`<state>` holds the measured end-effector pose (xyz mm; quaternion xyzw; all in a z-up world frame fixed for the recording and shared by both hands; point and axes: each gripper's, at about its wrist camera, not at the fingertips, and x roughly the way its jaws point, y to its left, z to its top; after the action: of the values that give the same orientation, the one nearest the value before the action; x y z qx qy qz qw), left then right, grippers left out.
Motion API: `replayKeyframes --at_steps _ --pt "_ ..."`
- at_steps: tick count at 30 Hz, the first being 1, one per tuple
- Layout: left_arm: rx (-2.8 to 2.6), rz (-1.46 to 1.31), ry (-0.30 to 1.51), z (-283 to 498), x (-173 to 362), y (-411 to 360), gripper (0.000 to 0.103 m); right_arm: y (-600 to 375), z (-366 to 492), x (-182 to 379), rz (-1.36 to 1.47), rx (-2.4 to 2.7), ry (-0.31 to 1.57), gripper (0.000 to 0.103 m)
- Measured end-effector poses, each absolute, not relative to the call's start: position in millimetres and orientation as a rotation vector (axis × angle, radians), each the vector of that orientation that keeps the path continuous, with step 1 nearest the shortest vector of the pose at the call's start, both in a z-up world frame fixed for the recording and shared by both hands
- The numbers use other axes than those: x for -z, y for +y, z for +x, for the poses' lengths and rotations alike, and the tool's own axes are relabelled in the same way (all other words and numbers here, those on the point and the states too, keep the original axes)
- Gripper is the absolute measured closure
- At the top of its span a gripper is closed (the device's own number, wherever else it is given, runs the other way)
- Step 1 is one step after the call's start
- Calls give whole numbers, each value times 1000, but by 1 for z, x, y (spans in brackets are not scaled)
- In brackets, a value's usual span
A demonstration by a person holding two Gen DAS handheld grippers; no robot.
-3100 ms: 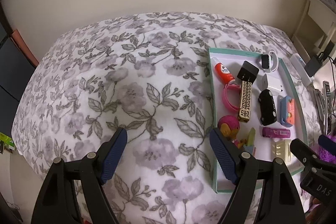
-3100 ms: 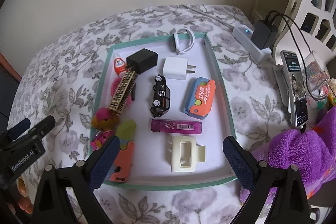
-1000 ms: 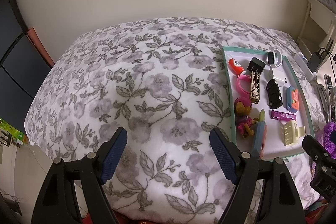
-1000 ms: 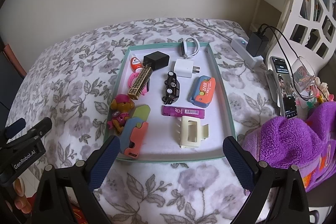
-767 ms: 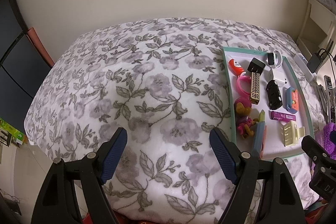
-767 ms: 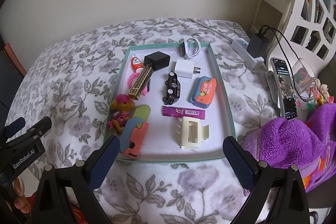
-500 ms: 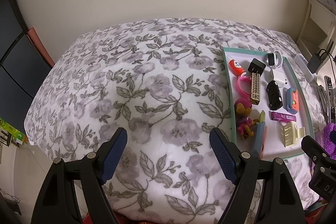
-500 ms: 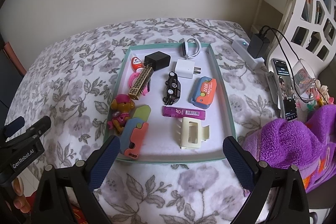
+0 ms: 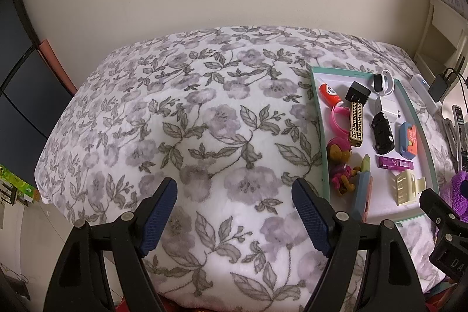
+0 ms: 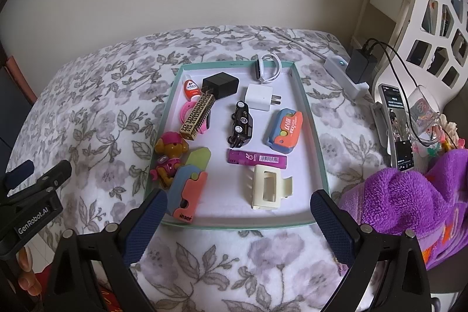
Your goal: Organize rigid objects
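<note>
Tongs on both sides stood wide open and empty above the bed (image 9: 204,113), which was covered by a floral blanket. The left tongs (image 9: 234,212) hovered over bare blanket, well to the left of the tray (image 10: 314,136); the right tongs (image 10: 238,220) hung over the tray's near rim.

Inside the teal-edged tray lay the rigid objects. At the far end were a red-capped glue bottle (image 10: 190,88), a black charger (image 10: 220,84), a white charger (image 10: 259,98) and a smart band (image 10: 267,67). A gold patterned lighter (image 10: 197,117) rested across a pink ring (image 10: 187,110). Mid-tray sat a black toy car (image 10: 241,125) and a blue-and-orange box cutter (image 10: 285,129). Nearer lay a purple lighter (image 10: 256,158), a cream hair claw (image 10: 267,186), a dog figurine (image 10: 169,158) leaning on the left wall, and a blue-and-coral cutter (image 10: 187,195).

Beside the tray, on the right, were a phone (image 10: 397,125) and purple fleece (image 10: 409,201).
</note>
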<state>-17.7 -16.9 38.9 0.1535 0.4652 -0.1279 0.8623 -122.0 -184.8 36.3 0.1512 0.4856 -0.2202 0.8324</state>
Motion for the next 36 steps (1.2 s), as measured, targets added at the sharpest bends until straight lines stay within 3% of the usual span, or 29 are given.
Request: replayKeyframes --at_steps 36 --pt "301 317 980 -19 -38 -20 22 -184 -121 -34 309 459 1037 3"
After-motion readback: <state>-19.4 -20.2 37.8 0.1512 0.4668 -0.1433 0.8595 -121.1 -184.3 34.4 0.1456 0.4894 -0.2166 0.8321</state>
